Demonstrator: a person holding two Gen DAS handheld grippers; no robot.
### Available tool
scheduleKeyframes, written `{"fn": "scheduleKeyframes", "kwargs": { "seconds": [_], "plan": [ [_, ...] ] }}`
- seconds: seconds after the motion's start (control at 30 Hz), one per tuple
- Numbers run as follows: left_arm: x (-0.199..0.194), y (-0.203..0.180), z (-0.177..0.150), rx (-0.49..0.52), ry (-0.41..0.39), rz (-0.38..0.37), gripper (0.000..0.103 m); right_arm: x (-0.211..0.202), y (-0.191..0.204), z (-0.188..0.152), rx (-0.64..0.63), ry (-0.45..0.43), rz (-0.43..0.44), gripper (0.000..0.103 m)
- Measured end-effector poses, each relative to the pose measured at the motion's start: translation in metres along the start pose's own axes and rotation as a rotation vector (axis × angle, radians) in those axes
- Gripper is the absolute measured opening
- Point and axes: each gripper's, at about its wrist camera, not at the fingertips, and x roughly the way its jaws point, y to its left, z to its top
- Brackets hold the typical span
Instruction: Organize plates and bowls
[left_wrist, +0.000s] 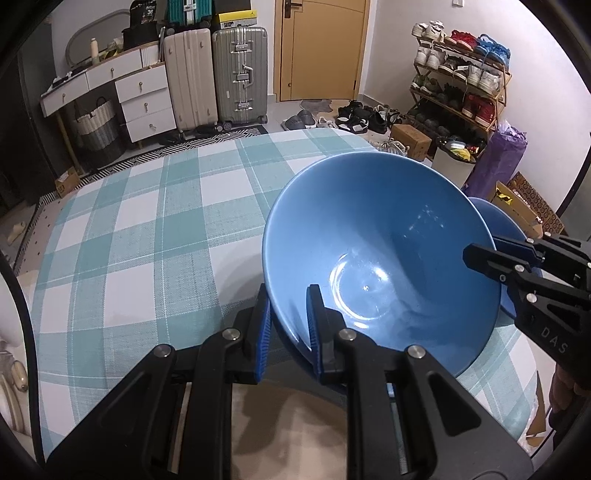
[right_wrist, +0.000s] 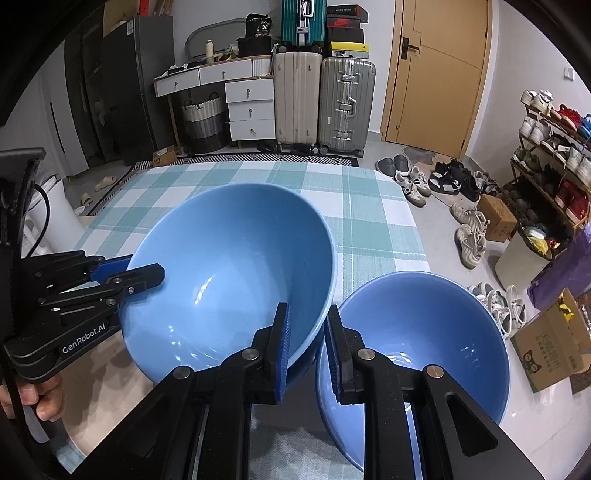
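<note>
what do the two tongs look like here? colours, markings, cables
Both tongs, left and right, are matte black linkage frames with silver pivot pins and ribbed blue pads. White "GenRobot.AI" lettering marks the left body, with a black cable looping behind it. No sleeves visible.

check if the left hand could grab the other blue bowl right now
Probably not: the left gripper has its jaws shut on the rim of the big bowl, which sits between it and the other bowl, and the right gripper seems to hold that one already.
</note>
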Motion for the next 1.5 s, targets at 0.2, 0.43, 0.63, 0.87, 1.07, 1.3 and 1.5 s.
{"fn": "scheduleKeyframes", "kwargs": {
  "seconds": [0.2,0.43,0.63,0.87,1.07,1.3,1.5],
  "plan": [
    [0.001,-0.002,-0.001,0.025,0.004,0.029,0.015,0.006,-0.002,-0.001,0.009,0.008,0.007,0.018],
    [0.002,-0.001,-0.005,0.018,0.029,0.037,0.015,0.009,-0.002,-0.003,0.003,0.013,0.004,0.018],
    [0.001,-0.002,-0.009,0.015,0.032,0.035,0.015,0.012,-0.003,-0.003,-0.001,0.018,-0.012,0.018],
    [0.002,0.001,-0.011,-0.012,0.038,0.009,0.015,0.009,-0.004,-0.003,-0.010,0.010,-0.014,0.020],
    [-0.008,0.006,-0.009,-0.038,0.039,-0.032,0.023,0.001,-0.010,-0.003,-0.005,0.000,0.001,0.042],
    [-0.047,-0.002,-0.001,-0.031,-0.039,-0.065,0.073,-0.036,-0.026,0.002,0.040,-0.084,0.014,0.093],
    [-0.082,-0.019,0.008,-0.025,-0.078,-0.112,0.099,-0.077,-0.048,0.004,0.099,-0.153,-0.004,0.102]
  ]
}}
